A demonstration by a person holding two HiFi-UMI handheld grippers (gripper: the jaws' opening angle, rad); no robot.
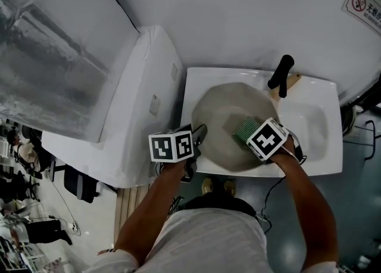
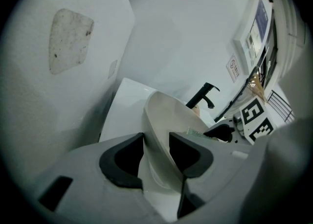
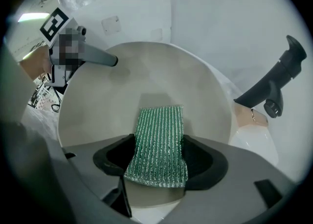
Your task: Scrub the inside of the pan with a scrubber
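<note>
A pale beige pan (image 1: pixel 223 117) lies tilted in the white sink (image 1: pixel 318 146). My left gripper (image 1: pixel 198 139) holds the pan's left rim: in the left gripper view the thin pan wall (image 2: pixel 164 120) runs between the two dark pads (image 2: pixel 193 157), which are shut on it. My right gripper (image 1: pixel 255 136) points steeply down into the pan and is shut on a green ribbed scrubber (image 3: pixel 159 142). The scrubber's far end lies flat on the pan's inner surface (image 3: pixel 146 78), near the middle. The left gripper's tip (image 3: pixel 100 59) shows at the pan's far rim in the right gripper view.
A black faucet (image 1: pixel 281 75) stands at the back of the sink, just beyond the pan. A white cabinet-like unit (image 1: pixel 143 93) adjoins the sink's left side. A white wall (image 1: pixel 250 15) rises behind. The person's feet (image 1: pixel 215 187) stand on grey floor below the sink's front edge.
</note>
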